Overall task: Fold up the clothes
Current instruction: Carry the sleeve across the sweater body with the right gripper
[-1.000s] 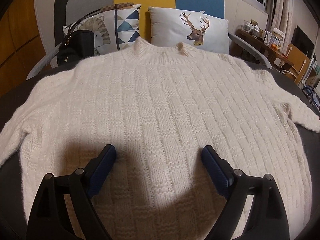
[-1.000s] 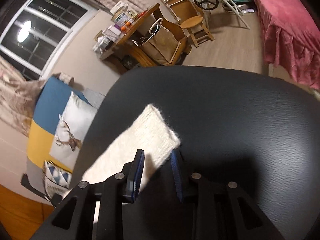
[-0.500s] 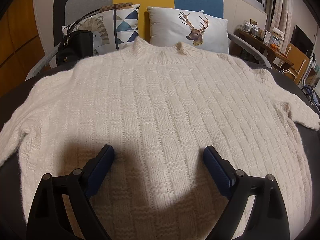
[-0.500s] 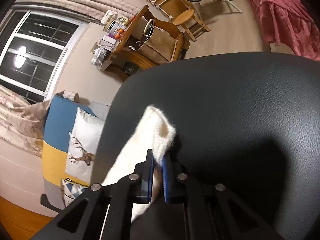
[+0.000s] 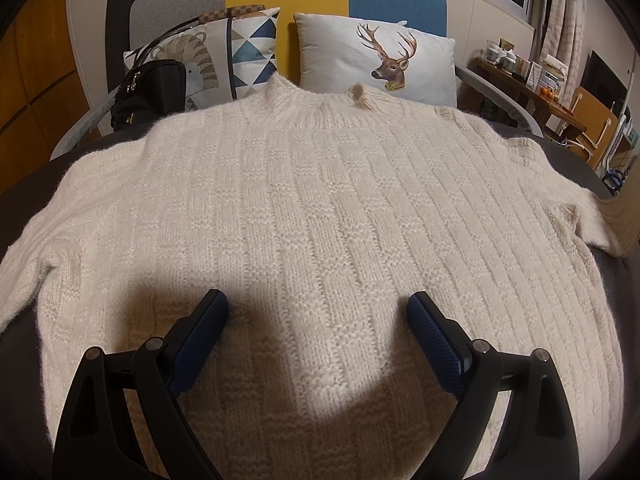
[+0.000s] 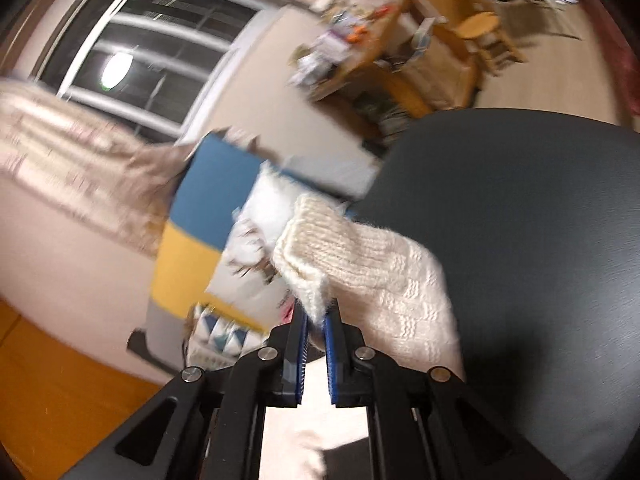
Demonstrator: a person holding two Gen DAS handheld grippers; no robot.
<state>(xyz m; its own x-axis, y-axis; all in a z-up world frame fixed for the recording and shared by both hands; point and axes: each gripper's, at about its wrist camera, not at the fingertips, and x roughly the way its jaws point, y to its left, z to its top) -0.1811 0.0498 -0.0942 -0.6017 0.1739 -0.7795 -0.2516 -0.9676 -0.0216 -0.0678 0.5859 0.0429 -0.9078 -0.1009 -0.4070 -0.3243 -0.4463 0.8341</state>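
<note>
A cream knitted sweater (image 5: 312, 216) lies spread flat on a dark table (image 5: 24, 184), collar at the far side. My left gripper (image 5: 318, 312) hovers open over the lower middle of its body, nothing between the blue pads. In the right wrist view, my right gripper (image 6: 316, 316) is shut on the cuff of the sweater's sleeve (image 6: 360, 264), which hangs lifted above the dark table (image 6: 540, 240). The picture there is blurred by motion.
Behind the table stands a sofa with a deer cushion (image 5: 380, 60), a patterned cushion (image 5: 240, 52) and a black handbag (image 5: 152, 92). A cluttered wooden desk (image 5: 524, 88) and chair stand at the right. A window (image 6: 152, 60) and curtains show in the right wrist view.
My right gripper closed on the sleeve cuff, then lifted it off the table and swung toward the sofa. The left gripper stayed open and still.
</note>
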